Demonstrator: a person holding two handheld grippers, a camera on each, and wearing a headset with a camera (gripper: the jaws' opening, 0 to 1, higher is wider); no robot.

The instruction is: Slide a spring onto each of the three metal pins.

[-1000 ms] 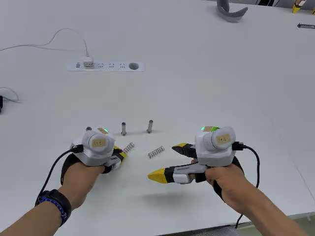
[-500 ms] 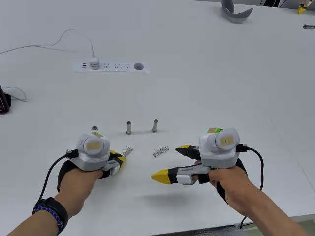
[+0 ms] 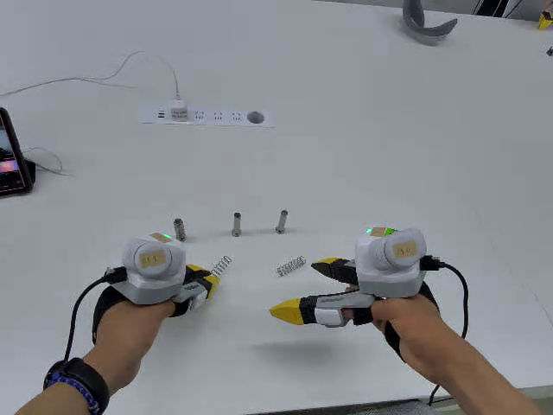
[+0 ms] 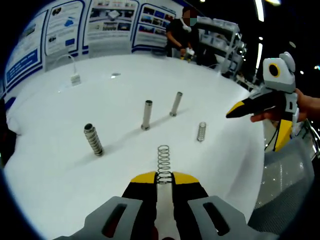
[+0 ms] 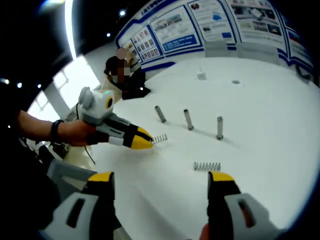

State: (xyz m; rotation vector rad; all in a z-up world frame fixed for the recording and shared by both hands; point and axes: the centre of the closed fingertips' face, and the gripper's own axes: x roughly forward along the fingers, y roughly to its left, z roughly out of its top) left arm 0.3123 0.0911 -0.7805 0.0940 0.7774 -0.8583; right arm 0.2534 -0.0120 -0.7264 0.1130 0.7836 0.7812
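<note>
The left tool (image 4: 164,177), still pinching a spring (image 4: 163,159) by its end, has backed away a little from the pins. The left pin (image 4: 93,140) already wears one. The middle pin (image 4: 147,115) and right pin (image 4: 175,103) are bare. The right tool (image 3: 295,287) gapes open by the loose spring (image 3: 291,265) on the surface (image 3: 389,130).

A wide white workbench (image 3: 363,130) spans the head view, a white power strip (image 3: 207,115) at upper centre, its cable (image 3: 136,55) trailing to the upper left. In the left gripper view, blue-and-white posters (image 4: 107,17) line the wall along the top, strip lights (image 4: 259,9) glow at upper right
</note>
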